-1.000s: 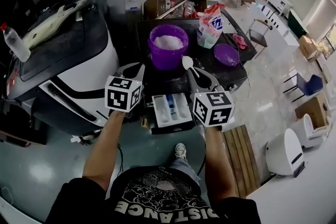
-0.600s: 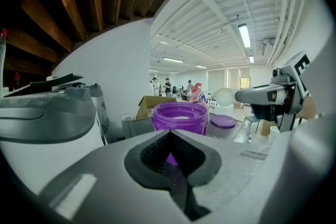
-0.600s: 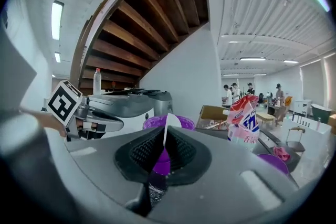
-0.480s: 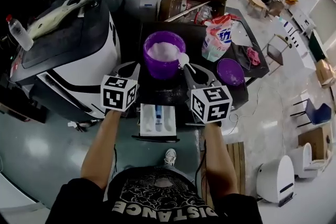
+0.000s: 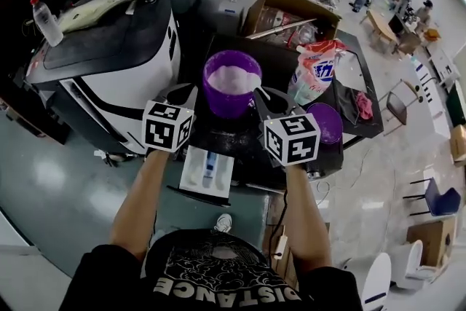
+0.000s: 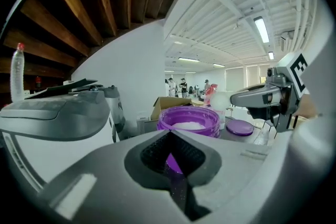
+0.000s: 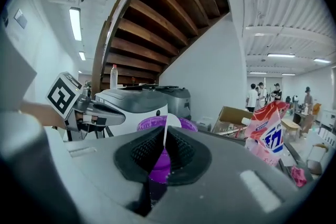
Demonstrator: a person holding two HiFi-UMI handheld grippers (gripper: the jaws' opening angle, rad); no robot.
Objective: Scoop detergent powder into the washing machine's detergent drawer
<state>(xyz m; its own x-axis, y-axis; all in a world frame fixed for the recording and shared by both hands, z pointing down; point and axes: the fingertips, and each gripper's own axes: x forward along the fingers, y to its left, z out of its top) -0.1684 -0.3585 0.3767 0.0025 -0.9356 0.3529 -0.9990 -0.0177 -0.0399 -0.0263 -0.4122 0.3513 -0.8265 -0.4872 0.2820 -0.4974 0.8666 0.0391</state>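
Note right gripper, near the counter's front edge, jaws pressed together on the thin white handle of 1 scoop; handle upright between the jaws in the right gripper view. See scoop bowl just beside the near right rim of the purple tub; contact not resolvable. Note white detergent powder filling the tub, toward the counter's left edge.

Note left gripper level with the right one, at the tub's left side, jaws closed on nothing.

Find detergent drawer pulled out below the counter's front left corner, white, with 1 blue insert, between and below both grippers.

Log also: detergent bag mid-counter, purple lid near the front edge, cardboard box at the far edge.
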